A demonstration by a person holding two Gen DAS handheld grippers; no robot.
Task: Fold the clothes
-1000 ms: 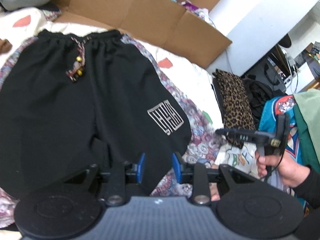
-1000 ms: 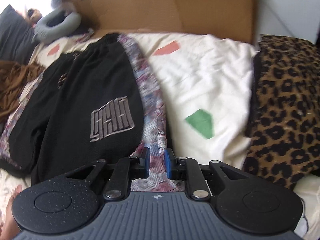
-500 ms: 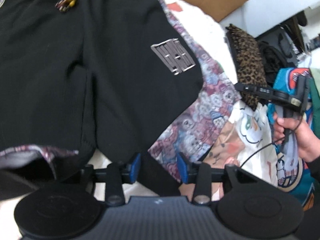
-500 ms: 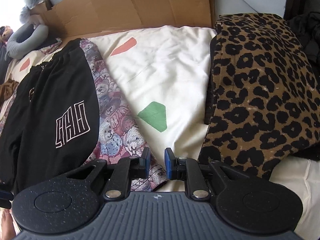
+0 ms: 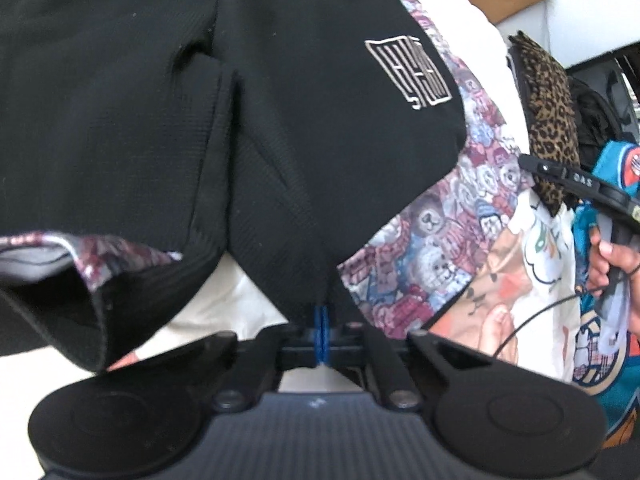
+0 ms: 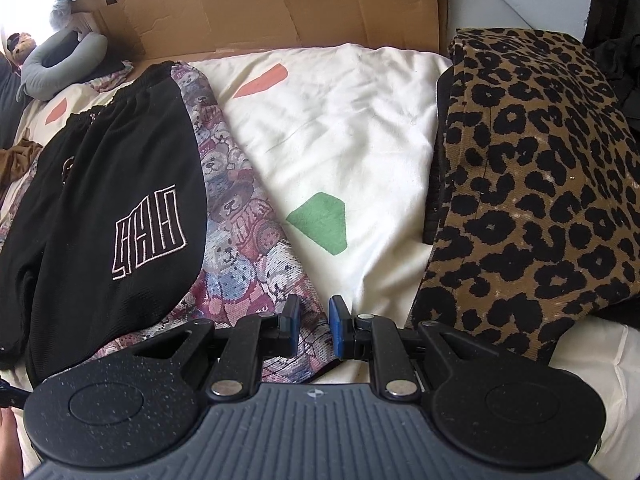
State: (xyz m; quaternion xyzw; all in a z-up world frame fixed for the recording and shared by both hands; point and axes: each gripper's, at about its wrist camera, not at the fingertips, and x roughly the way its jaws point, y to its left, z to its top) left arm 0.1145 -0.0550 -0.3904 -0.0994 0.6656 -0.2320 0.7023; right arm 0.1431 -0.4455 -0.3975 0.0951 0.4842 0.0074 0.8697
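Observation:
Black shorts (image 5: 280, 120) with a white line logo (image 5: 408, 74) lie spread on a bear-print cloth (image 5: 432, 248). My left gripper (image 5: 321, 328) is shut on the hem of the shorts' right leg, the blue pads pressed together on the black fabric. The left leg's hem (image 5: 92, 280) is turned up and shows a patterned lining. In the right wrist view the same shorts (image 6: 100, 216) lie at the left. My right gripper (image 6: 314, 322) is open, low over the edge of the bear-print cloth (image 6: 256, 256), holding nothing. That gripper (image 5: 580, 184) also shows in the left wrist view, held by a hand.
A leopard-print cushion (image 6: 532, 184) lies to the right on the cream sheet (image 6: 348, 120). Flat cardboard (image 6: 280, 4) stands at the back and a grey neck pillow (image 6: 60, 64) at the far left. A teal printed garment (image 5: 600, 320) and a bare foot (image 5: 492, 328) are near the right hand.
My left gripper moved in to the right leg's hem and shut on it. The right gripper shifted slightly and stays open.

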